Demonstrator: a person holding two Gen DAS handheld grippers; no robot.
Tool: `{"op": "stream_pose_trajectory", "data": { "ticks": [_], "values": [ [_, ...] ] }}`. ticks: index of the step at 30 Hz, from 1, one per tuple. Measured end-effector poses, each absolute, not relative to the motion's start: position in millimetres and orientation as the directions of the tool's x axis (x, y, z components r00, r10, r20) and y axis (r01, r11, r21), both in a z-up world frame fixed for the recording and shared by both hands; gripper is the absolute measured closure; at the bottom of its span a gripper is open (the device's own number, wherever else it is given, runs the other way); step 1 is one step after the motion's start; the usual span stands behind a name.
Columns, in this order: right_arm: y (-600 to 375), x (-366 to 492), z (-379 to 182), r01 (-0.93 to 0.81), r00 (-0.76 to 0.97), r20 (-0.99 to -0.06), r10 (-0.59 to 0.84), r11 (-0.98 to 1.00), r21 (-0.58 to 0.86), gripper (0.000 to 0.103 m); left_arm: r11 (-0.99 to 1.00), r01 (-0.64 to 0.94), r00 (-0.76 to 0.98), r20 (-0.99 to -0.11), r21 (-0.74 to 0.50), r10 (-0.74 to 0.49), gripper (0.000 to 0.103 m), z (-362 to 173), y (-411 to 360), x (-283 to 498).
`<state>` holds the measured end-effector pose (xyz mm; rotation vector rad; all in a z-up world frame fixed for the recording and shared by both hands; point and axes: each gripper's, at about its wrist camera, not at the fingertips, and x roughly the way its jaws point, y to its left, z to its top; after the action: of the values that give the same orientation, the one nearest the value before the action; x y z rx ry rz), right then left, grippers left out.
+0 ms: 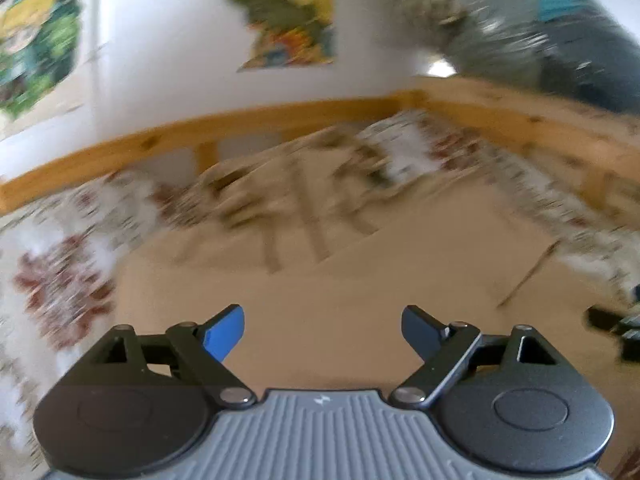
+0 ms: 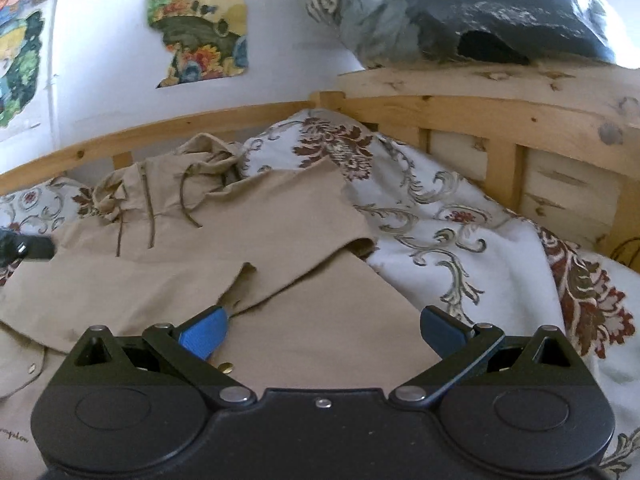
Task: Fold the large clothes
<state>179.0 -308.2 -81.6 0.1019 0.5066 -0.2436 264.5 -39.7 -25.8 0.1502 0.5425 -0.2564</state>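
Observation:
A large beige jacket (image 2: 280, 216) with a hood and dark drawstrings lies spread on the bed, both sleeves folded across its body. My right gripper (image 2: 322, 330) is open and empty just above the jacket's lower body. The left wrist view is motion-blurred. My left gripper (image 1: 322, 330) is open and empty over the same beige cloth (image 1: 340, 280). The left gripper's dark tip (image 2: 28, 246) shows at the far left edge of the right wrist view.
A white floral bedspread (image 2: 460, 232) covers the bed. A wooden bed frame (image 2: 500, 120) runs along the back and right. Dark bundled bags (image 2: 480, 12) sit on the headboard. Colourful posters (image 2: 200, 24) hang on the white wall.

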Motion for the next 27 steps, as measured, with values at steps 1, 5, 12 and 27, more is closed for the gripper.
{"op": "stream_pose_trajectory", "data": {
  "ticks": [1,5,12,27],
  "values": [
    [-306,180,-83,0.246,0.846,-0.495,-0.197,0.969,0.034,0.001,0.965,0.248,0.825,-0.540,0.080,-0.167,0.014,-28,-30,267],
    [-295,182,-87,0.203,0.850,-0.499,-0.167,0.979,0.020,0.001,0.985,0.127,0.816,-0.577,0.113,-0.039,0.013,-38,9,272],
    [-268,185,-97,0.186,0.895,-0.405,-0.188,0.982,-0.044,0.001,0.975,-0.024,0.770,-0.619,0.220,0.158,0.012,-39,64,301],
    [-259,249,-120,-0.051,0.888,-0.457,0.050,0.999,0.009,0.033,0.990,-0.035,0.715,-0.696,-0.134,-0.069,0.068,-87,150,369]
  ]
}}
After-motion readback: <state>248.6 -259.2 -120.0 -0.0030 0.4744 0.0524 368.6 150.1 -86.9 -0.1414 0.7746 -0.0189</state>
